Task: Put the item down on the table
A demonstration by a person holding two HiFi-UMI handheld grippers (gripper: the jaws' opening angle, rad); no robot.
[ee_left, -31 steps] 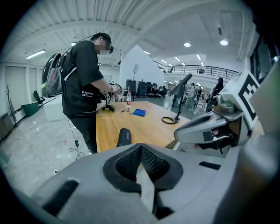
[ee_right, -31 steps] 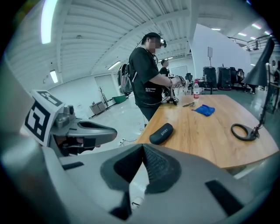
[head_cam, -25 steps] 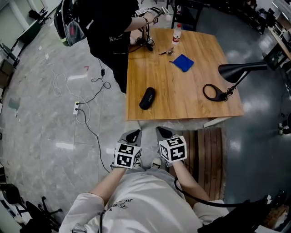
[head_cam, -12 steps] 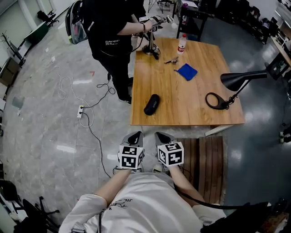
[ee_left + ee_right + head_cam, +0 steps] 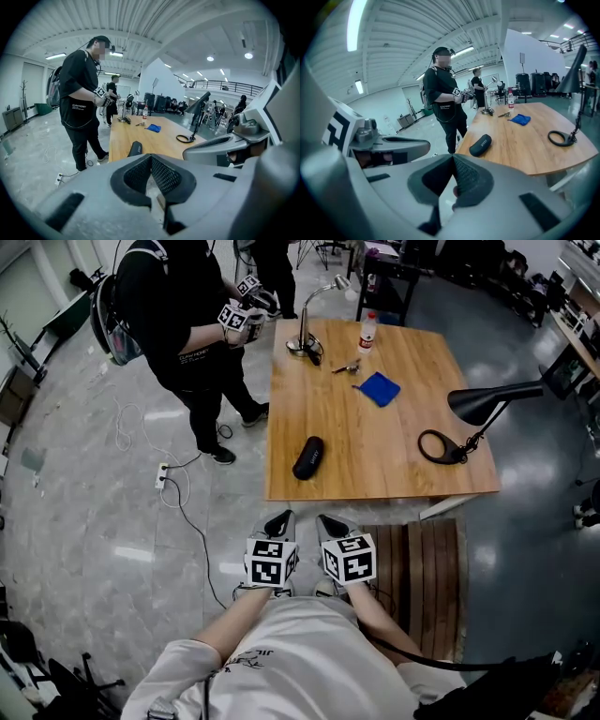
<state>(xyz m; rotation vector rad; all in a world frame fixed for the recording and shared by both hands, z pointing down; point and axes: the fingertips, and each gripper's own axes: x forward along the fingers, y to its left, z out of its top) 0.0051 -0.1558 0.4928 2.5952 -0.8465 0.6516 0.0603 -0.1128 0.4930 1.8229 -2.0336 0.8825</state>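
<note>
My left gripper [image 5: 278,519] and right gripper [image 5: 328,521] hang side by side close to my body, short of the wooden table [image 5: 375,460]. Both are shut and hold nothing. In the left gripper view the left gripper's [image 5: 151,157] black pads meet, and in the right gripper view so do the right gripper's [image 5: 453,159]. A black oblong case [image 5: 307,457] lies on the table near its front left corner, also seen as the black case [image 5: 135,148] and the case [image 5: 480,145], well ahead of both grippers.
On the table are a blue cloth [image 5: 379,389], a bottle [image 5: 367,332], keys [image 5: 343,366], a silver lamp [image 5: 305,338] and a black desk lamp [image 5: 483,399]. Another person [image 5: 178,324] stands left of the table. A cable [image 5: 173,486] lies on the floor; a slatted bench [image 5: 422,568] is at my right.
The other person has stepped back from the table's far left corner to the left, hands off the table. My two grippers have stayed almost still, both shut.
</note>
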